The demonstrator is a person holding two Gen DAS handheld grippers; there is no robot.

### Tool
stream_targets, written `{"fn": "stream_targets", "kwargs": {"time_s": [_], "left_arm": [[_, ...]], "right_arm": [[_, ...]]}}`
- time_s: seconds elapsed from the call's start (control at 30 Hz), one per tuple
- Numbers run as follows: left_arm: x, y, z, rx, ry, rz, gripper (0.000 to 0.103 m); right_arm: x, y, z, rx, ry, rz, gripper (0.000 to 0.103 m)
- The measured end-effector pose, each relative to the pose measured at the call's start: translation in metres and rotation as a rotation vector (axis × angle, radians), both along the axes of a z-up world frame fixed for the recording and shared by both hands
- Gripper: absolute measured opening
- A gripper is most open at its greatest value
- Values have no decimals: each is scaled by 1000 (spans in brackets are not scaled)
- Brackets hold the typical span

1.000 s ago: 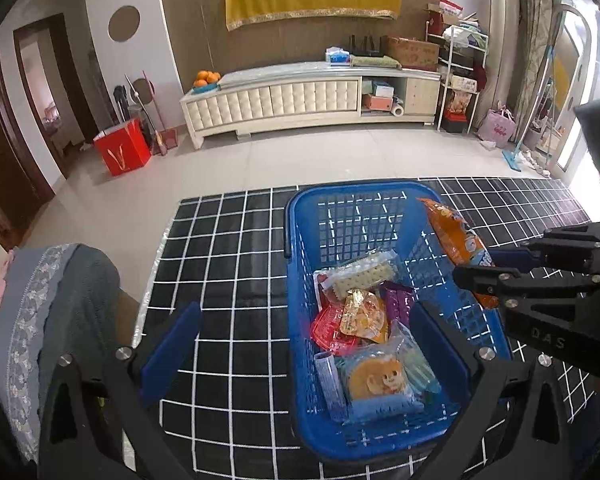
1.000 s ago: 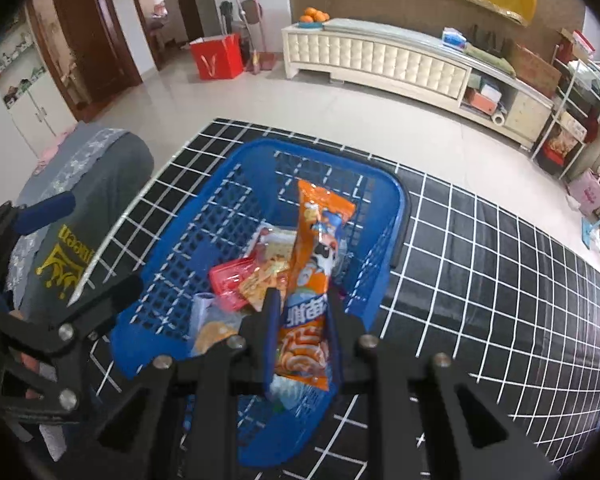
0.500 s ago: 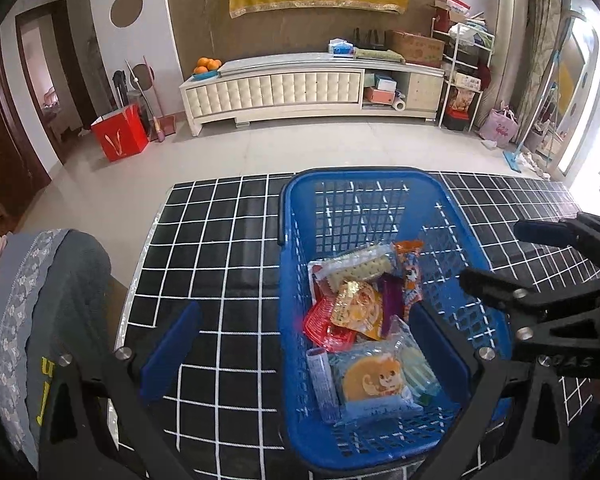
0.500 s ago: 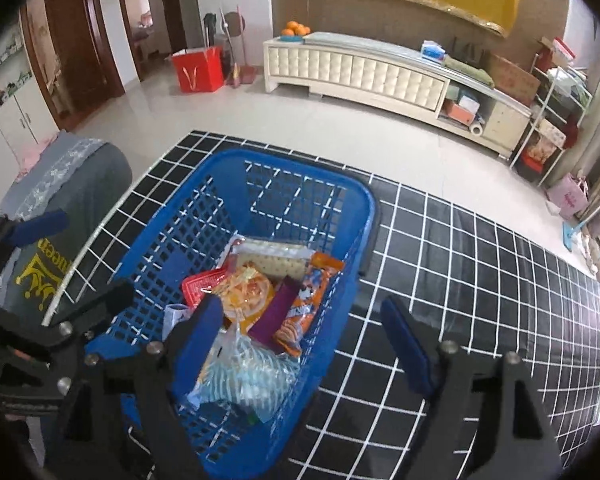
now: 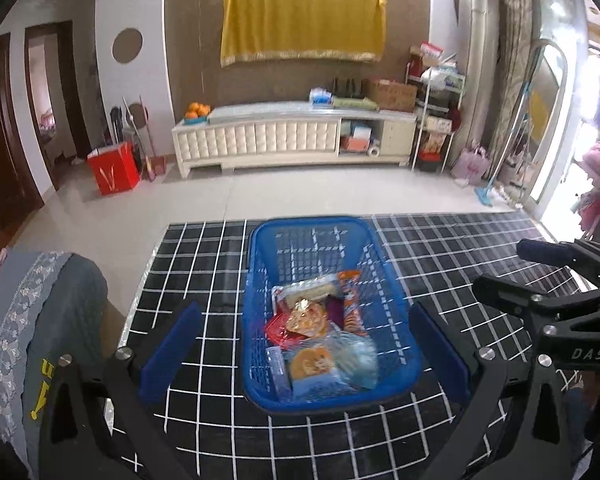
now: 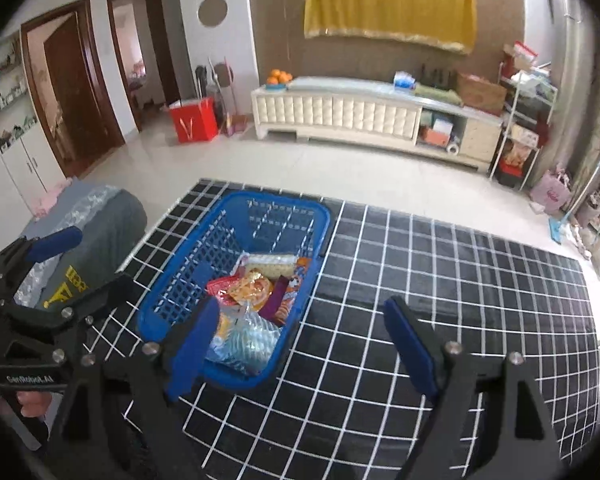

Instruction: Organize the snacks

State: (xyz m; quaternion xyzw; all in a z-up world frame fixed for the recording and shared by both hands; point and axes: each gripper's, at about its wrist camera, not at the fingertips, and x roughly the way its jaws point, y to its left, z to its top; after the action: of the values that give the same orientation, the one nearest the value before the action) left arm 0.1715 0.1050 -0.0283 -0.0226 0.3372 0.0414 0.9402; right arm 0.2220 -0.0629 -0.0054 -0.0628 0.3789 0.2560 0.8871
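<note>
Both the left gripper (image 5: 304,354) and right gripper (image 6: 304,344), jaws just spread and empty, hung above the blue basket (image 5: 260,280) holding the snack packets (image 5: 320,340); an overhanging packet risked slipping out

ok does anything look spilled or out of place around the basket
Nothing stands out. The snack packets all lie inside the blue plastic basket, which sits flat on the black grid-patterned mat. No packet has spilled onto the mat, and none hangs over the basket's rim.
</note>
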Motion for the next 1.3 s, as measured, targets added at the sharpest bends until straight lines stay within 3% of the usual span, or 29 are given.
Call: {"fn": "stream_targets", "kwargs": {"time_s": [0.1, 0.5, 0.87, 1.3], "left_arm": [[-24, -12, 15, -21, -54, -9, 103], [-119, -70, 45, 8, -221, -3, 103], [-167, -102, 48, 54, -218, -33, 103], [-180, -114, 49, 47, -214, -63, 103]], "right_arm": [[-26, -22, 17, 43, -66, -29, 103], [-109, -78, 39, 94, -197, -115, 103], [-161, -100, 39, 69, -253, -125, 103], [-175, -108, 38, 93, -260, -126, 103]]}}
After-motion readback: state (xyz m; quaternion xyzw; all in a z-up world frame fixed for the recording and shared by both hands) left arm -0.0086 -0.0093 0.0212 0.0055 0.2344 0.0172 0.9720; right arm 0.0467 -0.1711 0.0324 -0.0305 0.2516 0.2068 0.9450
